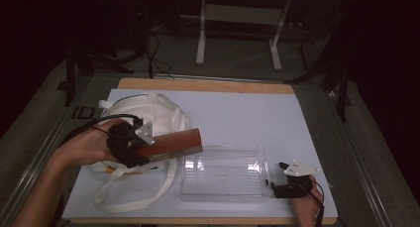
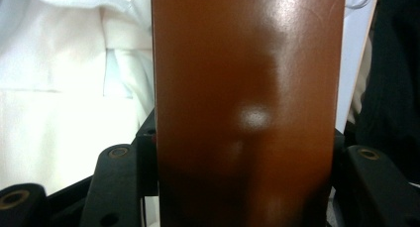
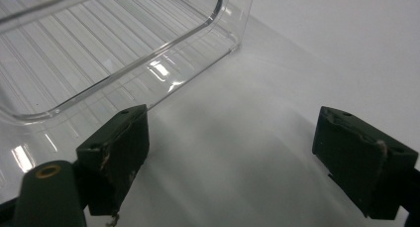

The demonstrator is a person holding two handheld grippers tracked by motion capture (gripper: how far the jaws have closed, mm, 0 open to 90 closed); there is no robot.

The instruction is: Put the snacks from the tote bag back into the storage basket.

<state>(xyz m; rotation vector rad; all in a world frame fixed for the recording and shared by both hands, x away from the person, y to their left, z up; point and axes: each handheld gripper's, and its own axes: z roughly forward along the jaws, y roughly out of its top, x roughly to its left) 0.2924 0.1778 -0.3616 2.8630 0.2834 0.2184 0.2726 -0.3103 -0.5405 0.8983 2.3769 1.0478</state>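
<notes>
Step in hand: I judge I am carrying the glossy reddish-brown cylindrical tube (image 1: 173, 143) from the white cloth tote bag (image 1: 148, 115) toward the clear ribbed plastic tray (image 1: 223, 192).
Left gripper (image 1: 148, 150): my jaws pinch the tube near its left end; in the left gripper view the tube (image 2: 247, 108) runs up the middle of the frame between them.
Tube's place: left of centre in the high view, above the bag's edge, its free end reaching just over the tray's upper left corner.
Right gripper (image 1: 277, 180): my jaws stand spread with nothing between them, resting at the tray's right end, lower right of the frame; the tray wall (image 3: 124, 68) lies just ahead.
Next move: swing the tube rightward, level it over the tray, lower, then release.
Room: the tray's floor is bare; its rim and the bag's looped strap (image 1: 133, 197) are what I could catch.
</notes>
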